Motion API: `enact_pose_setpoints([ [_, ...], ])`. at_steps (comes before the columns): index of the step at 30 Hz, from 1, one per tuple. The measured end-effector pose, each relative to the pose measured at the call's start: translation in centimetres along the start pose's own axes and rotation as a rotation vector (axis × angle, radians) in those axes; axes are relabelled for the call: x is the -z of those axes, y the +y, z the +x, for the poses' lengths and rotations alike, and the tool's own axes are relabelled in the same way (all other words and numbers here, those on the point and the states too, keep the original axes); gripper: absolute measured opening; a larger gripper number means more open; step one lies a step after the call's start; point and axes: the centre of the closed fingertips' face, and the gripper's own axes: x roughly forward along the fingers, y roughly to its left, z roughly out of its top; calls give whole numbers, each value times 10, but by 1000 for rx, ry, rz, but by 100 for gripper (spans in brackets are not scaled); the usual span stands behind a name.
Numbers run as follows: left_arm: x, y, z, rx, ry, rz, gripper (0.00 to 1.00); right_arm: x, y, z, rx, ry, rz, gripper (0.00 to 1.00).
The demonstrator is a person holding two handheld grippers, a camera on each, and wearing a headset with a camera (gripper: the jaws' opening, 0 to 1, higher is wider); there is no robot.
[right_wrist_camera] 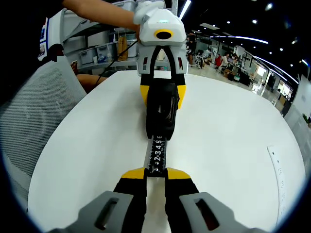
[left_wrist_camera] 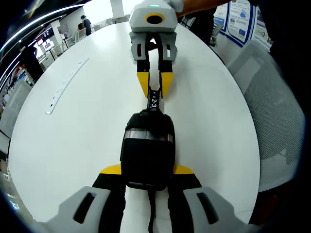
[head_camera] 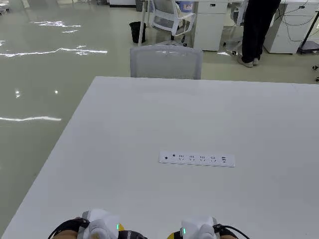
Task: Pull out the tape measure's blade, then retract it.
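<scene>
A white power strip point(head_camera: 197, 159) lies flat on the white table point(head_camera: 149, 114); a grey mesh chair point(head_camera: 166, 62) stands at its far edge, a black bin point(head_camera: 137, 31) beyond

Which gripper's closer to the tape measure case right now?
Left. The left gripper is clamped on the tape measure case; the right gripper pinches the blade by its tip, a short stretch of exposed blade away from the case.

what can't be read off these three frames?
- The blade's end hook: right gripper view, hidden between the right gripper's fingertips.
- The tape measure's case sides and lock: left gripper view, covered by the left gripper's jaws.
- Both grippers' jaws: head view, cut off by the bottom edge.
- The power strip's markings: head view, too small.
</scene>
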Motion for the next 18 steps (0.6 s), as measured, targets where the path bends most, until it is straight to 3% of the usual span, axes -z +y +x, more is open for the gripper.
enact_pose_setpoints([
  [18,-1,-1,0,3,-1,1,28,6,2,-5,3,1,7,13],
])
